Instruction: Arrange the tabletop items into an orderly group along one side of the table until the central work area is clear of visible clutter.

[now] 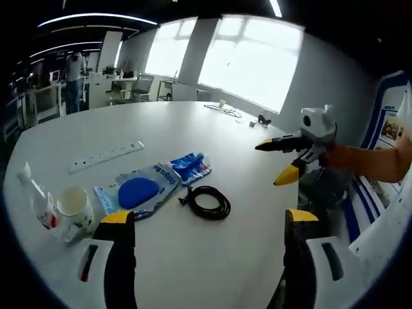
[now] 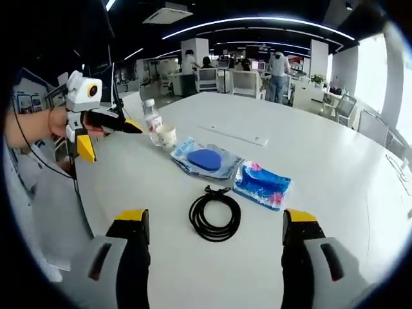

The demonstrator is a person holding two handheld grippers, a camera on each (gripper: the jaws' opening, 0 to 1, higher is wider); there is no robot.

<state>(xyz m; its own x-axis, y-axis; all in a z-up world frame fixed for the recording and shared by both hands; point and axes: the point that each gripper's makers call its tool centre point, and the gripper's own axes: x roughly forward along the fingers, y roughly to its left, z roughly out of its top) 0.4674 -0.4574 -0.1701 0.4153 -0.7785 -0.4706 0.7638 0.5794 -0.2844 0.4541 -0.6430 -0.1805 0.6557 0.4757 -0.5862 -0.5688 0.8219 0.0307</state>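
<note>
A coiled black cable [image 1: 209, 203] [image 2: 215, 215] lies on the white table [image 1: 193, 270], just ahead of both pairs of jaws. Beyond it sit a clear pack holding a round blue pad [image 1: 138, 191] [image 2: 206, 159] and a blue packet [image 1: 191, 166] [image 2: 262, 183]. A white cup [image 1: 73, 205] [image 2: 167, 137] stands against a small bottle [image 1: 38, 199] [image 2: 152, 119]. A white power strip [image 1: 106, 156] [image 2: 235, 135] lies farther back. My left gripper [image 1: 209, 219] [image 2: 109, 140] is open and holds nothing. My right gripper [image 2: 215, 222] [image 1: 273, 161] is likewise open, hovering above the table.
The table's curved edge [image 2: 96, 212] runs close beside both grippers. At the far side lie thin cables [image 1: 222, 109] and a small dark object [image 1: 262, 119]. Office chairs [image 2: 244, 82], desks and standing people [image 2: 280, 67] fill the room beyond.
</note>
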